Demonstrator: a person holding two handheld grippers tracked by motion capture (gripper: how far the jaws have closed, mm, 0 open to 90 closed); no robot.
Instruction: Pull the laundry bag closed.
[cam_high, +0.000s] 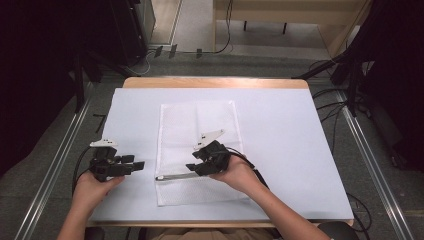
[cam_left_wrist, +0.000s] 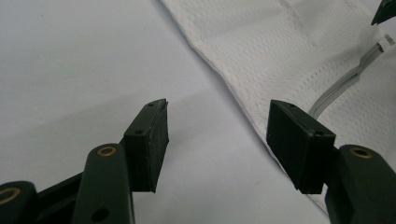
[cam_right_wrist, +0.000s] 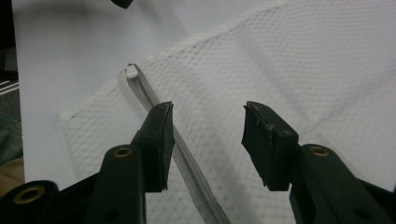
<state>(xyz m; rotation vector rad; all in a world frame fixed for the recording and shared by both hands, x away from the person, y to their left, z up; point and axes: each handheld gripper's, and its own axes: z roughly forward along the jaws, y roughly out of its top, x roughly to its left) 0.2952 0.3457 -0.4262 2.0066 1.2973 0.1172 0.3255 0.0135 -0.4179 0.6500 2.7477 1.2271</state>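
Right gripper (cam_right_wrist: 208, 123) open over mesh bag's (cam_right_wrist: 289, 60) zipper (cam_right_wrist: 187, 161) edge.

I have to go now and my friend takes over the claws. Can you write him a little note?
Left claw: open, holding nothing, above bare table cover just left of the white mesh bag.
Right claw: open over the bag, beside its zipper, gripping nothing.
Bag lies flat in the middle of the table.
Done: nothing I can see for sure.
Left: probably grabbing and working the zipper.

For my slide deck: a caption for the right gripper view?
Open right gripper poised over a white mesh bag's zipper.
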